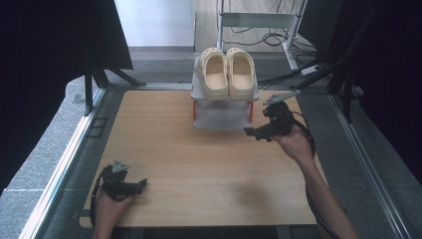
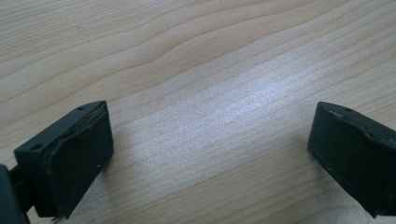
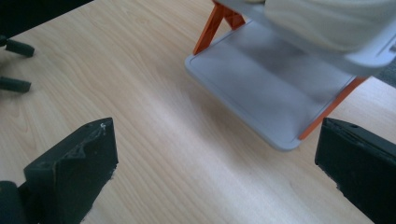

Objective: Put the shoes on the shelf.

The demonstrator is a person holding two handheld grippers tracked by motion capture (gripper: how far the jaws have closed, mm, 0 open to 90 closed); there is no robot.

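Observation:
A pair of cream clogs (image 1: pixel 228 73) sits side by side on the top shelf of a small grey two-tier shoe rack (image 1: pixel 219 119) with orange struts, at the far middle of the wooden table (image 1: pixel 199 164). My right gripper (image 1: pixel 250 132) hovers open just right of the rack's lower shelf, its jaws pointing left. In the right gripper view (image 3: pixel 215 140) the bare lower shelf (image 3: pixel 266 88) and part of one clog (image 3: pixel 327 23) lie ahead. My left gripper (image 1: pixel 143 183) rests open at the table's near left corner. In its own view (image 2: pixel 210 126) there is bare wood between the jaws.
Black curtains (image 1: pixel 45 59) hang on both sides. Metal frame rails (image 1: pixel 64 159) run along the table's edges. Behind the table stand a white metal stand (image 1: pixel 259 20) and loose cables (image 1: pixel 278 37) on the floor. A cable (image 1: pixel 311 199) trails along the right forearm.

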